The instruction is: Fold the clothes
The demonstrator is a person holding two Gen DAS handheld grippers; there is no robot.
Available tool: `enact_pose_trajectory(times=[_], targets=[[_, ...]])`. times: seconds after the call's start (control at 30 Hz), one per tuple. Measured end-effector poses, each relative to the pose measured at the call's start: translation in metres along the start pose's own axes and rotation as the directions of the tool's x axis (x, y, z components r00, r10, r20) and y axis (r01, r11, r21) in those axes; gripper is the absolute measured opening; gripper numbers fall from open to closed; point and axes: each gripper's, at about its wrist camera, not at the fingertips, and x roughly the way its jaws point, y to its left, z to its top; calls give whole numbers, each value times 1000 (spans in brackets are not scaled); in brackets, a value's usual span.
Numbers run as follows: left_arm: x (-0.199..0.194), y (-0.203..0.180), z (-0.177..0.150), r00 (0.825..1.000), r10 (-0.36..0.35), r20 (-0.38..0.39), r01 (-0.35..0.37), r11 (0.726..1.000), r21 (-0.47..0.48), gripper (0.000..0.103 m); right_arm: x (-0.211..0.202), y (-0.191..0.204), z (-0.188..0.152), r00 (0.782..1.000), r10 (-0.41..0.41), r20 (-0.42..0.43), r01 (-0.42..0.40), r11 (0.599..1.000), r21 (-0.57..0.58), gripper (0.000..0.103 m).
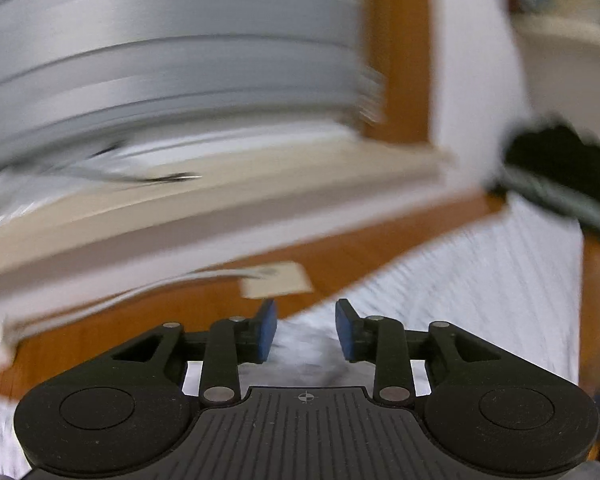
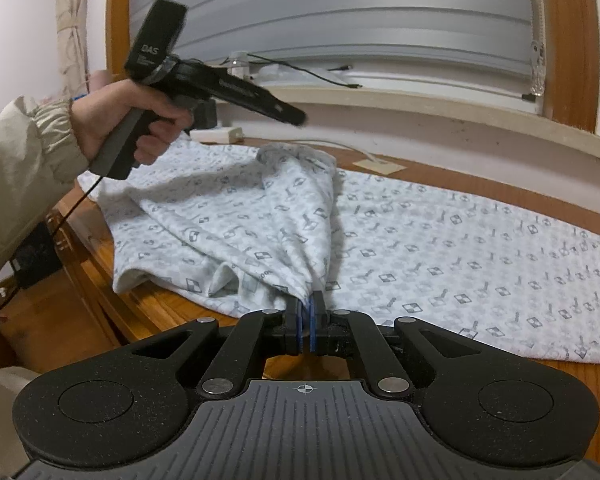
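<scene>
A white garment [image 2: 420, 240] with a small grey print lies spread over the wooden table [image 2: 480, 184]. My right gripper [image 2: 307, 320] is shut on a bunched edge of the garment at the table's near side, pulling up a ridge of cloth [image 2: 300, 200]. The left gripper [image 2: 288, 114] is held in a hand [image 2: 116, 120] above the garment's far left part, blurred at its tip. In the left wrist view, my left gripper [image 1: 306, 328] is open with nothing between its blue pads [image 1: 269, 330], hovering over the garment [image 1: 480, 280]. That view is smeared by motion.
A window sill [image 2: 440, 116] with cables [image 2: 320, 74] and a grey roller shutter [image 2: 340, 12] runs behind the table. A white power adapter [image 2: 216, 134] and a beige paper square [image 2: 380, 166] lie at the table's far edge. A beige sleeve [image 2: 24, 168] fills the left.
</scene>
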Motion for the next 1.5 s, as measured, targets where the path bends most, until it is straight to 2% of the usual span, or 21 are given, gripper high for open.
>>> enact_pose_trajectory(times=[0.07, 0.1, 0.17, 0.23, 0.27, 0.3, 0.43, 0.57, 0.7, 1.03, 1.17, 1.33, 1.5], targets=[[11, -15, 0, 998, -23, -59, 27, 997, 69, 36, 0, -1, 0, 1000, 1, 1, -1, 1000, 1, 4], [16, -22, -3, 996, -32, -89, 41, 994, 104, 40, 0, -1, 0, 1000, 2, 1, -2, 1000, 2, 4], [24, -26, -6, 991, -18, -135, 39, 987, 155, 41, 0, -1, 0, 1000, 3, 2, -3, 1000, 5, 4], [27, -23, -10, 987, -7, -159, 34, 986, 165, 28, 0, -1, 0, 1000, 3, 4, -3, 1000, 6, 4], [24, -19, -11, 986, -8, -168, 35, 987, 159, 6, 0, -1, -1, 1000, 4, 4, -4, 1000, 6, 4], [20, -13, -12, 987, -3, -163, 27, 989, 148, 1, 0, -2, -1, 1000, 5, 5, -6, 1000, 7, 4], [-17, 19, -1, 995, 57, -79, -52, 997, 62, 1, 0, -4, -2, 1000, 16, 8, -16, 1000, 15, 4], [-55, 61, -3, 994, 109, -21, -110, 991, -81, 1, -2, -4, -4, 1000, 25, 12, -25, 1000, 17, 4], [-61, 83, -19, 992, 110, -53, -117, 979, -164, 1, -2, -4, -4, 999, 29, 17, -29, 999, 15, 4], [-98, 70, -68, 995, 74, -62, -86, 969, -230, 1, -6, -9, -2, 999, 49, 3, -49, 998, 26, 5], [-114, 62, -90, 996, 63, -66, -78, 962, -260, 1, -15, -14, 1, 999, 51, 9, -51, 998, 20, 14], [-122, 52, -102, 996, 65, -59, -79, 956, -282, 1, -35, -27, 9, 999, 21, 36, -22, 999, 31, 14], [-129, 44, -106, 996, 74, -50, -85, 956, -281, 1, -20, -30, 34, 999, 1, 42, -1, 1000, -3, 14]])
